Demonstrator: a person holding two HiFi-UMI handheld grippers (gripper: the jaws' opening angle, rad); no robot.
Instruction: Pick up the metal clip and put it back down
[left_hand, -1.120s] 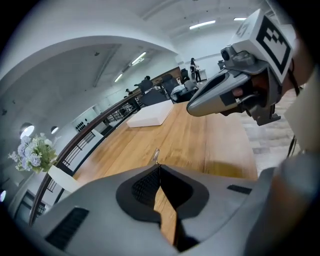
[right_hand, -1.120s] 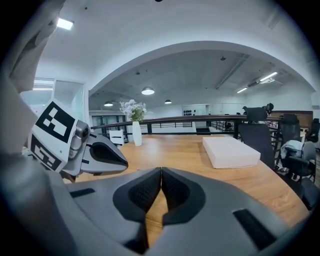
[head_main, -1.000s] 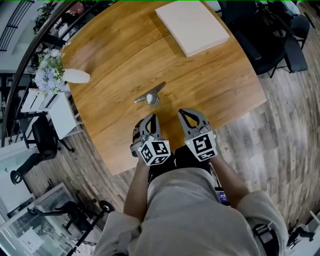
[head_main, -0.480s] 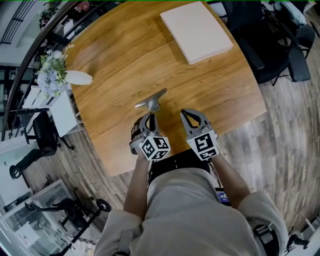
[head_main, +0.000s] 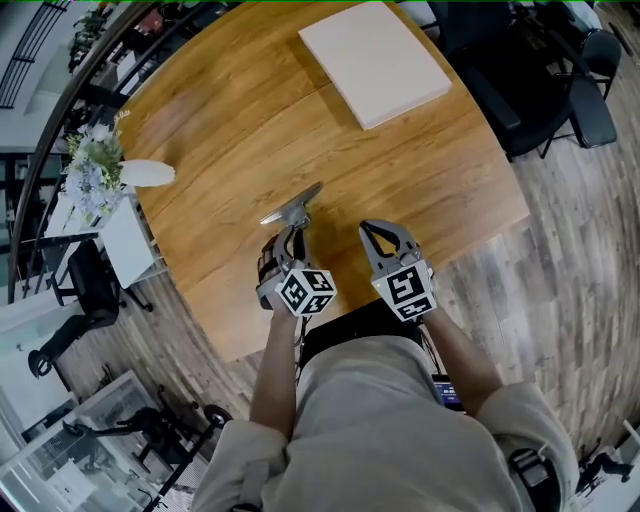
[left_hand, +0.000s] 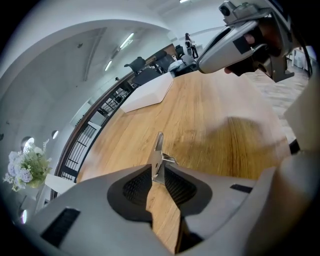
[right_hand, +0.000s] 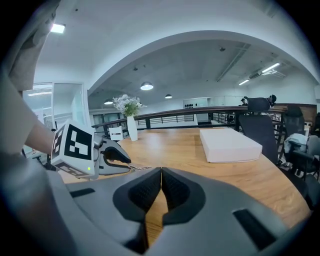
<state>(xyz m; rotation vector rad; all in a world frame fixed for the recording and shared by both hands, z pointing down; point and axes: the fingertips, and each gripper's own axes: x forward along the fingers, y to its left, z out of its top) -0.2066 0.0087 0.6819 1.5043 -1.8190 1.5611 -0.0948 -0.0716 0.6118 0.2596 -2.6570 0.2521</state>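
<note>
The metal clip (head_main: 292, 208) lies on the round wooden table (head_main: 230, 120), near its front edge. My left gripper (head_main: 291, 232) points down at it, tips at the clip's near end. In the left gripper view the clip (left_hand: 158, 160) stands on edge in the narrow gap between the tips of the left gripper (left_hand: 161, 172). Those jaws have just been opening a little, and the pads do not clearly press on the clip. My right gripper (head_main: 376, 228) hovers to the right of the clip and apart from it; in its own view the right gripper (right_hand: 161, 172) is shut and holds nothing.
A flat white box (head_main: 373, 60) lies at the table's far side. A white vase with flowers (head_main: 100, 175) stands at the left edge. Office chairs (head_main: 560, 80) sit beyond the right edge. The table's front edge runs just under both grippers.
My left gripper has moved forward and down, from behind the clip to having its tips around the clip's near end, and its jaws have parted slightly. The right gripper has barely shifted.
</note>
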